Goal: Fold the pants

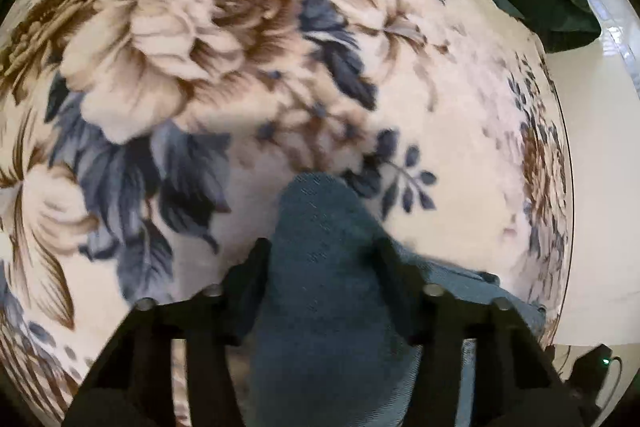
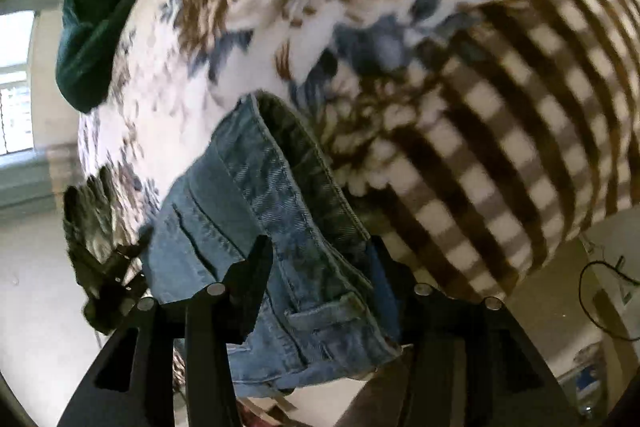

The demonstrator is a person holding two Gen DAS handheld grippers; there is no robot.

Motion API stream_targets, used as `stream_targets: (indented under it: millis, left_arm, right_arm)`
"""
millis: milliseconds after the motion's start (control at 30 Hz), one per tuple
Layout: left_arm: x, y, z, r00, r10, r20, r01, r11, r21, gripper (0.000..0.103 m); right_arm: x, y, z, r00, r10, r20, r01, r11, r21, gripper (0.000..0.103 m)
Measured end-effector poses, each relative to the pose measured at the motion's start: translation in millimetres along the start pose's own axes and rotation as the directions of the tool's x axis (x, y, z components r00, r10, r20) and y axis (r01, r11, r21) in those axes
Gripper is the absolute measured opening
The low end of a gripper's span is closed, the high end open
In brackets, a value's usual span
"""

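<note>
Flowered bedding (image 1: 248, 39) spreads under both my grippers. My left gripper (image 1: 324, 263) pinches a bunched fold of the jeans (image 2: 256, 211), and my right gripper (image 2: 320, 263) seemingly grips the waistband, lifting both ends clear to fold them.

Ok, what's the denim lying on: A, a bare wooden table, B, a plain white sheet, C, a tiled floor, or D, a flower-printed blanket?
D: the jeans rest on a cream blanket printed with large brown and blue flowers.
</note>
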State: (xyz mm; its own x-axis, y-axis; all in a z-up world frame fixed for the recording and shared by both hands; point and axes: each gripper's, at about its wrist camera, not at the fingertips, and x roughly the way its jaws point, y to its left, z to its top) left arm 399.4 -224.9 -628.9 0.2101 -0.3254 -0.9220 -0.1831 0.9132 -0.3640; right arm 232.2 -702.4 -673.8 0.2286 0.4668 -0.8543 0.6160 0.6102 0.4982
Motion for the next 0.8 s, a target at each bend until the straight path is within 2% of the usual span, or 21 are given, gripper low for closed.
stream_targets:
  millis: [167,267,333,367,433,467,533,633,700,800]
  left_arm:
    - [-8,24,4,0.997,-0.081,-0.017,0.079,0.993,-0.084,0.038]
    - [-29,24,4,0.996,-0.090,-0.003,0.090,0.992,-0.085,0.038]
    - [-44,24,0,0.995,-0.095,0.009,0.095,0.992,-0.081,0.039]
    - [-51,23,-4,0.995,-0.101,0.017,0.102,0.992,-0.072,0.043]
    - [-65,22,-15,0.996,-0.088,0.026,0.089,0.995,-0.037,0.071]
    - [-67,22,-19,0.996,-0.087,0.026,0.088,0.996,-0.029,0.091]
    - [-70,24,-34,0.995,-0.095,0.000,0.095,0.995,-0.021,0.094]
    - [-65,27,-54,0.994,-0.105,-0.043,0.104,0.994,-0.034,0.094]
    - [-56,27,-67,0.989,-0.121,-0.080,0.117,0.992,-0.045,0.094]
    - [-43,29,-84,0.984,-0.131,-0.123,0.124,0.990,-0.065,0.094]
  right_arm:
    - [-8,-28,-30,0.999,0.025,-0.033,-0.022,0.995,0.093,0.055]
    - [-2,-44,-51,0.995,0.071,-0.070,-0.059,0.986,0.158,0.055]
    - [8,-49,-60,0.995,0.071,-0.074,-0.057,0.983,0.177,0.055]
    - [13,-54,-63,0.994,0.074,-0.077,-0.058,0.981,0.187,0.055]
    - [18,-58,-70,0.993,0.085,-0.085,-0.063,0.972,0.227,0.055]
    - [17,-60,-76,0.992,0.095,-0.083,-0.073,0.969,0.237,0.055]
    - [16,-60,-90,0.993,0.095,-0.077,-0.075,0.971,0.228,0.060]
    - [32,-49,-111,0.976,0.185,-0.115,-0.163,0.970,0.183,0.062]
    - [49,-37,-114,0.966,0.225,-0.129,-0.204,0.966,0.159,0.062]
    - [71,-17,-109,0.959,0.268,-0.092,-0.261,0.962,0.082,0.063]
